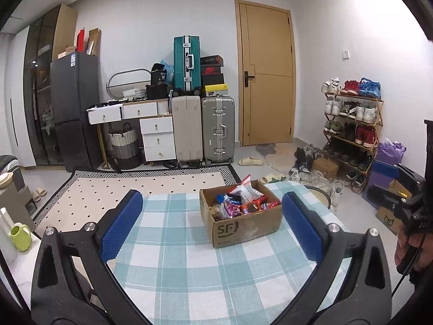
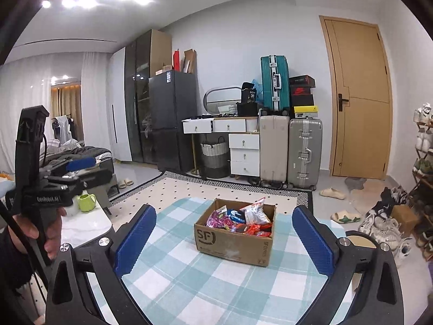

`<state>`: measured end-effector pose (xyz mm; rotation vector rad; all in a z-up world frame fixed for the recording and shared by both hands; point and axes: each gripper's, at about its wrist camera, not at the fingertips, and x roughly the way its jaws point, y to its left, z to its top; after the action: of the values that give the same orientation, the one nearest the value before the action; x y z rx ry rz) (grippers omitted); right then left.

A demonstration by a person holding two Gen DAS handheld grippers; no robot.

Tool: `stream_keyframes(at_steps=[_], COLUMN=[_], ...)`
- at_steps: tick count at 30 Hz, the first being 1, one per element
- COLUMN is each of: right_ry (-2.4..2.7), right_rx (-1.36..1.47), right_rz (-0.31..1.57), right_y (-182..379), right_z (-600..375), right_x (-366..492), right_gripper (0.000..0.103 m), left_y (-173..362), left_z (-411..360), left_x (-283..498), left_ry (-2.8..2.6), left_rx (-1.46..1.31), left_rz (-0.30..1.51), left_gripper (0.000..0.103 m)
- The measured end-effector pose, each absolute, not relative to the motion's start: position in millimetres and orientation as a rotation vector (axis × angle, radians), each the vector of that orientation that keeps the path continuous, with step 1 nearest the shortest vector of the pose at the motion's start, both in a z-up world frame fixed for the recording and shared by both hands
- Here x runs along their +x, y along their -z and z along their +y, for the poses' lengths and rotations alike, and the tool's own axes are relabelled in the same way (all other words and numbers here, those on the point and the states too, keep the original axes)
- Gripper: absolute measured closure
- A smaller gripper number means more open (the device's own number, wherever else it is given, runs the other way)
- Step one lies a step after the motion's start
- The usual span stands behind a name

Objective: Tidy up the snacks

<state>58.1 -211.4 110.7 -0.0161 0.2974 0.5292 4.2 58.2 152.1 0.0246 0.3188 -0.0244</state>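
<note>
Cardboard SF box point(image 1: 245, 226) mid-tablecloth point(image 1: 189, 270), crammed with snack packets point(image 1: 240, 200); left gripper point(image 1: 212, 226) and right gripper point(image 2: 224, 239) both gaping wide, empty (well short of box). Could snag the tall packet, tipping others out

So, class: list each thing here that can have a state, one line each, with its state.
left gripper: open, holding nothing
right gripper: open, holding nothing
cardboard box: open-topped, upright on the checked cloth
snack packets: inside the box
door: shut
top-left desk drawer: pulled out
</note>
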Motion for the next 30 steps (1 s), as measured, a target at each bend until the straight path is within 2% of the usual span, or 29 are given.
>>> stream_keyframes(at_steps=[10,14,23,30], right_ry=[-0.514,-0.514,-0.455,-0.43], right_rx=[-0.017,-0.033,-0.032,-0.003], right_rz=[0.301,0.314,0.299,0.318], right_y=[-86.5,-55.8,28.1,73.3], right_z=[-230.7,-225.4,-207.2,-205.4], right_x=[11.6,10.6,31.2,49.9], right_gripper=[0.001,0.001,0.001,0.001], left_y=[-137.3,-99.4,20.8,77.4], left_z=[95.8,101.3,106.8,98.2], left_x=[-47.6,-41.1,15.8,48.5], left_ry=[-0.067,-0.074,-0.093,-0.129], left_rx=[-0.02,-0.034,-0.096,-0.017], left_rz=[0.323,0.337,0.36,0.312], left_gripper=[0.0,0.0,0.0,0.0])
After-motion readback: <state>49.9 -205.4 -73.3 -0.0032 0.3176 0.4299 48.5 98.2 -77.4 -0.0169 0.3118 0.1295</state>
